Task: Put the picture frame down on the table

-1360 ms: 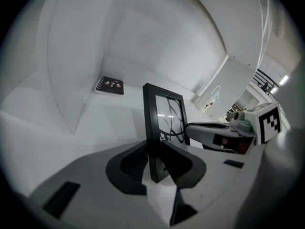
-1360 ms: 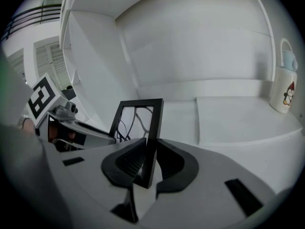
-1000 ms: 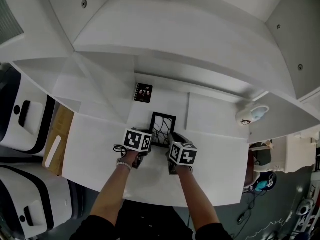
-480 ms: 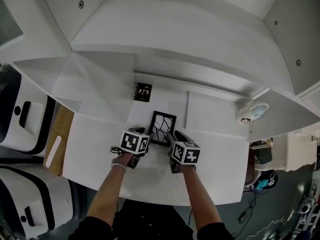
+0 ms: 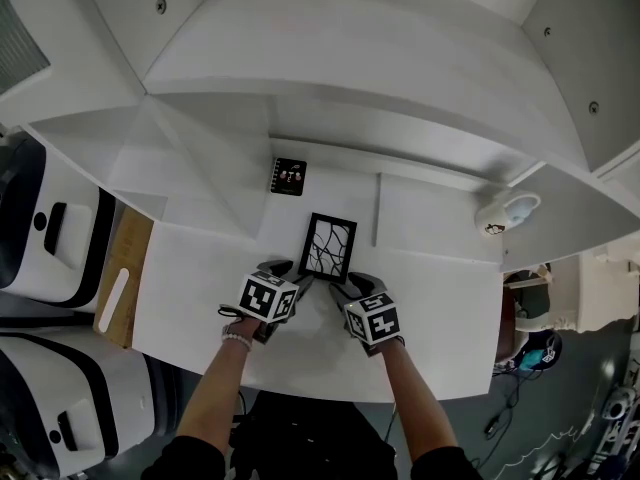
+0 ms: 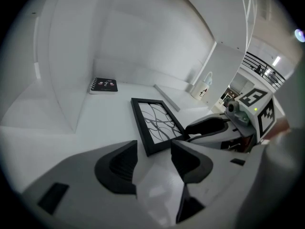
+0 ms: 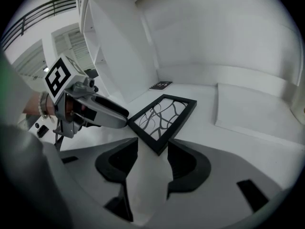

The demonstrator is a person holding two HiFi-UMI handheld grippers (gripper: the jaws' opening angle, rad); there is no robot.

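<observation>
Wood shows at the far left of the head view: a wooden board [image 5: 125, 268] lies against the left edge of the white table [image 5: 200, 288], with a pale strip [image 5: 112, 301] resting on it.

Right of the board, the left gripper [image 5: 285, 271] sits low over the table, near the person. In the left gripper view its jaws stand apart [image 6: 153, 152] with only bare tabletop between them. The near left corner of the picture frame [image 6: 157, 123] lies just past their tips.

The picture frame [image 5: 329, 245] lies flat on the table in the middle of the scene, its black border around a pane of dark branching lines. Farther back, and apart from it, a small black notebook [image 5: 289, 177] also lies flat, close to the white back wall.

The right gripper [image 5: 345, 281] rests just beside the frame's near right corner. In the right gripper view its jaws are likewise spread [image 7: 152, 151] and hold nothing. The frame [image 7: 162, 116] lies beyond them, with the left gripper's jaw reaching in at its other near corner.

Right of the frame, a flat white slab [image 5: 430, 223] lies on the table. At the far right, well apart from the frame, stands a white mug [image 5: 505, 213].
</observation>
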